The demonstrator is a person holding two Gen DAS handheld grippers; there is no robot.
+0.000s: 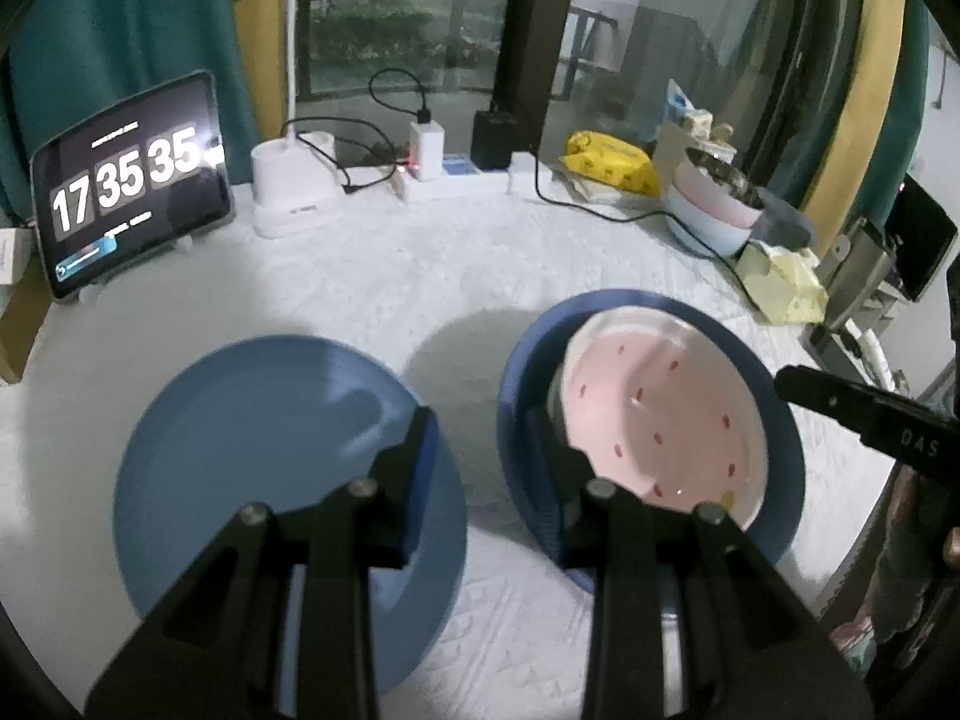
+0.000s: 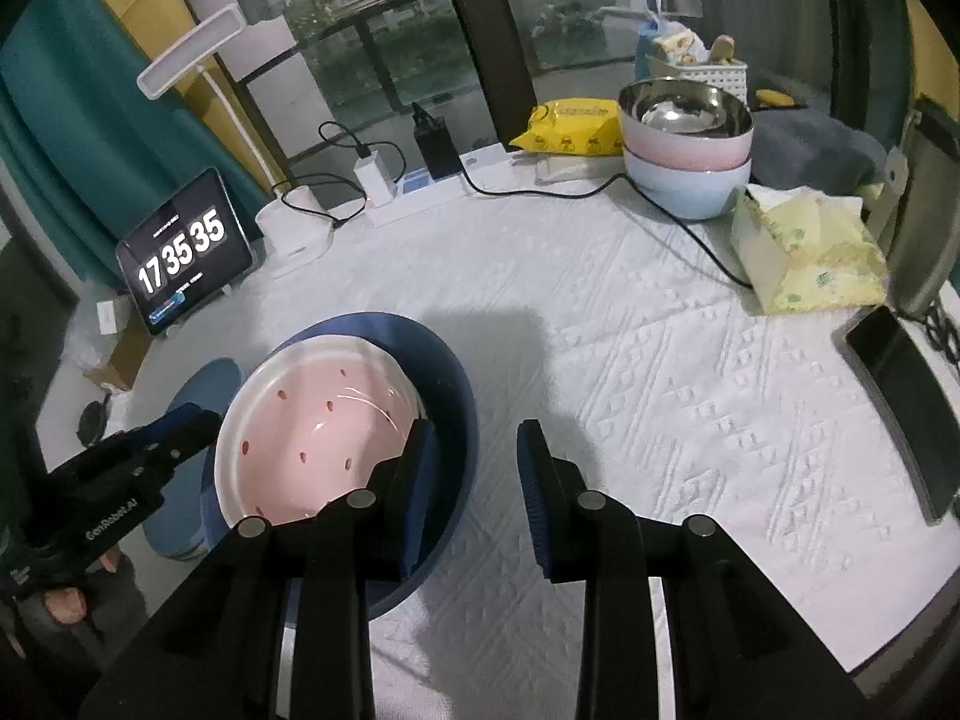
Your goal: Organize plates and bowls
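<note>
White patterned cloth (image 2: 660, 360) covers the table, with a dark window and teal curtains behind it. At the back stand a tablet (image 1: 135, 186) showing a clock, a white lamp base (image 1: 294, 192), a power strip with chargers (image 1: 444, 174), a yellow packet (image 2: 573, 126), and a stack of bowls (image 2: 687, 150): a steel one inside a pink one inside a pale blue one.

Both grippers point steeply down toward the near part of the table. The left gripper (image 1: 498, 468) hangs over the gap between a light blue plate (image 1: 258, 480) lying flat on the cloth and a dark blue bowl (image 1: 780, 468) just beside it. A pink bowl (image 1: 666, 414) with red specks sits tilted inside the dark blue one, its rim leaning on the wall. The left finger of this gripper stands over the plate; the right finger is low against the near left side of the dark blue bowl and the pink bowl's rim. Its jaws are partly spread, and I cannot tell whether the pads press on either bowl.

The right gripper (image 2: 477, 480) is at the dark blue bowl's right edge, seen from the left camera as a black finger beside the pink rim. Its jaws are spread apart: the left pad sits inside the dark blue bowl, near the pink bowl, and the right pad stands outside over bare cloth, so the wall lies between them with no pinch visible.
</note>
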